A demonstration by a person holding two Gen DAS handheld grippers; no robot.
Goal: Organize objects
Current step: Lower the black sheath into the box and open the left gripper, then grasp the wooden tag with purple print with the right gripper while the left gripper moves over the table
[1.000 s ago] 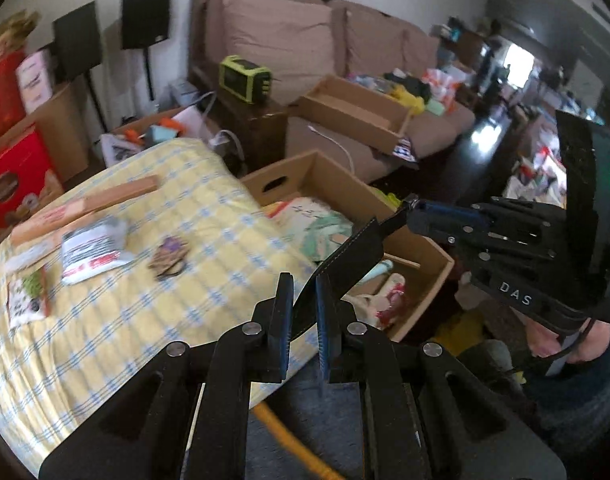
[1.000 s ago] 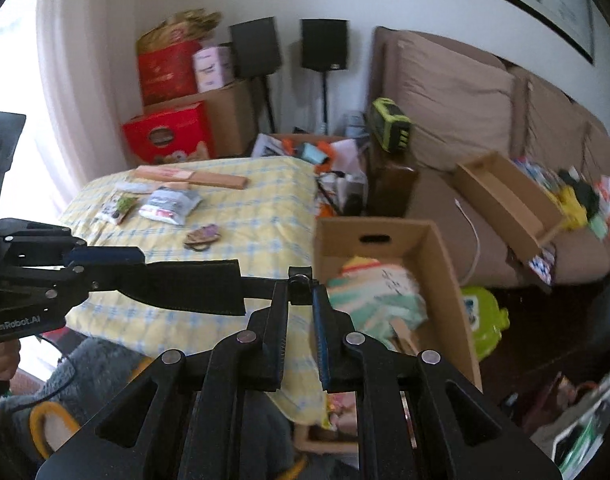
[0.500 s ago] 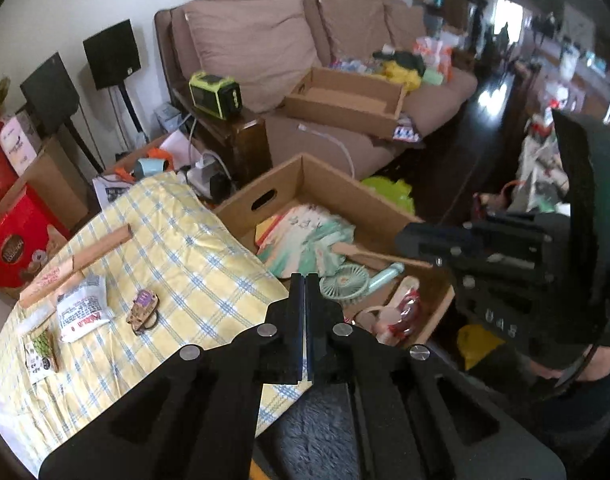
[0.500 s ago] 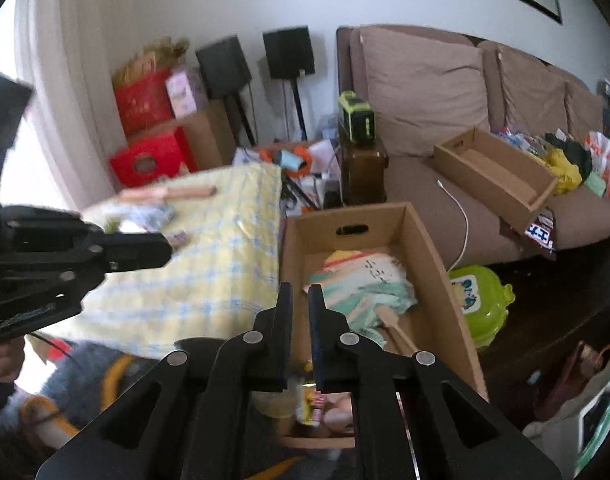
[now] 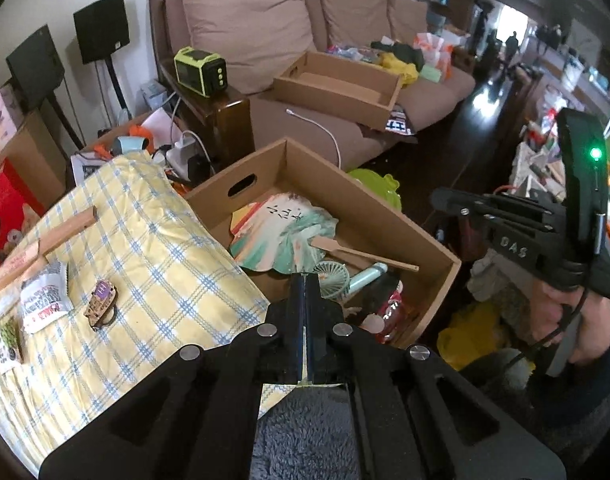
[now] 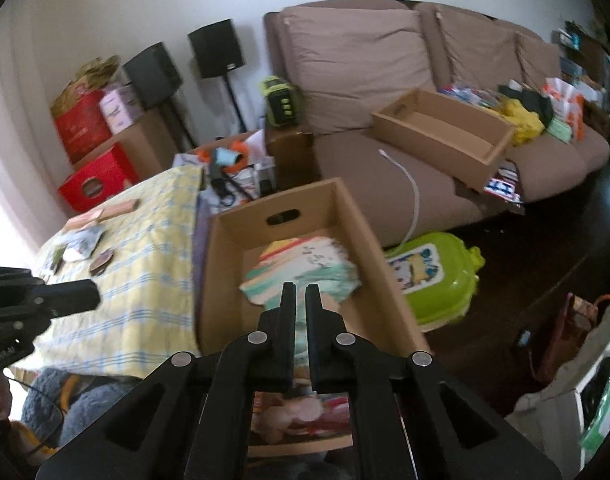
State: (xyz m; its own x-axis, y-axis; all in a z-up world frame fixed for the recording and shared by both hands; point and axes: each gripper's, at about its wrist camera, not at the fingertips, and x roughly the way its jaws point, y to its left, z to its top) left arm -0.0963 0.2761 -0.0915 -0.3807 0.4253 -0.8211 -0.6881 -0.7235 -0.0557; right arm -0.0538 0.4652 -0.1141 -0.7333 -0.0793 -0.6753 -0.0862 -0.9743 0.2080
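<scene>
An open cardboard box [image 5: 369, 204] [image 6: 241, 224] stands on the floor beside a table under a yellow checked cloth [image 5: 145, 248] [image 6: 145, 248]. In it lie a painted paper fan [image 5: 281, 236] [image 6: 305, 264], a small teal hand fan [image 5: 333, 276] and other bits. On the cloth rest a snack pack [image 5: 43, 300], a purple-tagged trinket [image 5: 101, 300] and a long wooden block [image 5: 45, 244]. My left gripper [image 5: 305, 280] [image 6: 93, 298] is shut and empty at the cloth's edge by the box. My right gripper [image 6: 301, 292] [image 5: 437, 200] hangs over the box, shut, nothing between its fingers.
A brown sofa holds a flat cardboard tray [image 5: 337, 84] [image 6: 445, 132] and piled clothes. A green device [image 5: 199, 70] sits on a dark side table. A green plastic case [image 6: 433, 276] lies right of the box. Red boxes and speakers stand behind the table; a grey fluffy rug [image 5: 305, 432] lies below.
Both grippers went from slightly open to shut. Both moved from over the table's edge toward the cardboard box, and the right one now looks down into it.
</scene>
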